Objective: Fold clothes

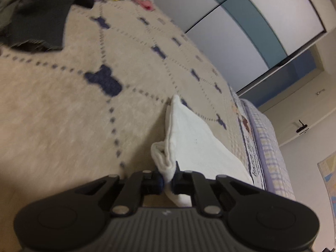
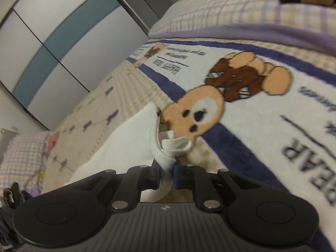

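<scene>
The white garment is lying on the bed and is being pinched at two places. In the left wrist view it is stretching away from the jaws toward a pointed corner ahead, so its long axis is probably running forward from the jaws. The left gripper is clamped on a bunched edge of the cloth, which is passing between the jaws. The right gripper is also clamped on a gathered edge of the same white garment. Holding two edge points is likely serving to lift and carry the cloth over for a fold. Beyond the jaws the cream blanket is spreading, and the bear picture is lying just ahead of the right jaws.
</scene>
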`<state>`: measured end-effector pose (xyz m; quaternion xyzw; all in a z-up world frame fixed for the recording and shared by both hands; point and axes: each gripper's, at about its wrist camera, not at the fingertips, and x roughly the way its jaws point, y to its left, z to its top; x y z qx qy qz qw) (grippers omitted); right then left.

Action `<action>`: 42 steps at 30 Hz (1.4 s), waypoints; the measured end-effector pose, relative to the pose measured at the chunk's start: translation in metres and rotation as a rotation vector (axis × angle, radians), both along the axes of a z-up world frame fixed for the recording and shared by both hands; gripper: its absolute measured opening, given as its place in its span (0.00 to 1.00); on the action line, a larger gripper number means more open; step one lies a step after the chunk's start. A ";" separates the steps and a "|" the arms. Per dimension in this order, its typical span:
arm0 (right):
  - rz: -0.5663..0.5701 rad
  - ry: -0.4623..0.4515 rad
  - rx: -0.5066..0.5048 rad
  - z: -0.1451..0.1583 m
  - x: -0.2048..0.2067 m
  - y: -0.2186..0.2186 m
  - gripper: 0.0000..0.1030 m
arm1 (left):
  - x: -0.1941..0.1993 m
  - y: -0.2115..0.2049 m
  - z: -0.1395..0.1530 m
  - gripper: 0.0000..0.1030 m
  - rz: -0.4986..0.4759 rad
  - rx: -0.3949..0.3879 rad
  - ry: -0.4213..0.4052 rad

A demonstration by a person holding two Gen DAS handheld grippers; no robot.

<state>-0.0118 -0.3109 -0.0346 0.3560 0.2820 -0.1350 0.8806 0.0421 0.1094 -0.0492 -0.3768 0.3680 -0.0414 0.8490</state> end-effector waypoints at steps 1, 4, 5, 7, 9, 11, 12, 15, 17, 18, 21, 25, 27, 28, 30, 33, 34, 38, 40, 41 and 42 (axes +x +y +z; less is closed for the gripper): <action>-0.001 0.024 0.002 0.002 -0.004 0.000 0.12 | -0.005 0.003 0.000 0.07 -0.001 -0.006 0.021; 0.006 0.053 0.003 0.007 -0.021 0.002 0.12 | -0.022 0.009 -0.002 0.07 -0.002 -0.022 0.069; 0.010 0.058 0.000 0.008 -0.026 0.003 0.12 | -0.029 0.009 -0.004 0.07 -0.003 -0.023 0.078; 0.019 0.070 -0.006 0.009 -0.035 0.005 0.12 | -0.041 0.010 -0.005 0.07 -0.004 -0.021 0.091; 0.033 0.084 -0.015 0.008 -0.043 0.007 0.12 | -0.048 0.009 -0.005 0.07 -0.008 -0.014 0.097; 0.036 0.100 -0.013 0.004 -0.052 0.009 0.12 | -0.054 0.009 -0.006 0.07 -0.015 -0.009 0.104; 0.035 0.109 -0.012 0.003 -0.056 0.010 0.12 | -0.056 0.009 -0.007 0.07 -0.019 -0.005 0.109; 0.038 0.140 -0.035 -0.004 -0.058 0.014 0.14 | -0.060 0.003 -0.014 0.08 -0.049 0.039 0.115; 0.030 0.166 -0.054 -0.010 -0.057 0.015 0.22 | -0.058 0.000 -0.022 0.14 -0.072 0.073 0.121; 0.017 0.175 -0.059 -0.013 -0.058 0.015 0.29 | -0.058 0.001 -0.026 0.14 -0.070 0.066 0.120; -0.011 0.190 -0.068 -0.019 -0.060 0.013 0.45 | -0.060 0.004 -0.025 0.18 -0.061 0.060 0.118; -0.023 0.164 -0.186 -0.010 -0.062 0.021 0.45 | -0.065 0.002 -0.010 0.31 -0.031 0.180 0.091; -0.029 0.149 -0.261 -0.006 -0.060 0.028 0.47 | -0.066 0.000 -0.005 0.35 -0.028 0.230 0.070; -0.029 0.141 -0.295 -0.004 -0.058 0.031 0.47 | -0.065 -0.001 -0.003 0.35 -0.025 0.251 0.059; -0.024 0.118 -0.359 0.000 -0.054 0.037 0.47 | -0.064 -0.003 0.003 0.37 -0.022 0.297 0.029; -0.013 0.073 -0.453 0.007 -0.049 0.047 0.47 | -0.061 -0.009 0.014 0.44 -0.026 0.371 -0.032; -0.003 0.059 -0.489 0.009 -0.047 0.051 0.47 | -0.059 -0.012 0.017 0.49 -0.036 0.391 -0.053; 0.054 0.004 -0.624 0.014 -0.040 0.069 0.49 | -0.051 -0.030 0.022 0.55 -0.100 0.442 -0.139; 0.100 -0.026 -0.671 0.014 -0.035 0.078 0.50 | -0.046 -0.042 0.021 0.55 -0.140 0.452 -0.168; 0.126 -0.042 -0.687 0.014 -0.033 0.082 0.51 | -0.043 -0.048 0.020 0.55 -0.161 0.452 -0.178; 0.155 -0.059 -0.691 0.012 -0.031 0.085 0.51 | -0.041 -0.054 0.019 0.55 -0.180 0.453 -0.188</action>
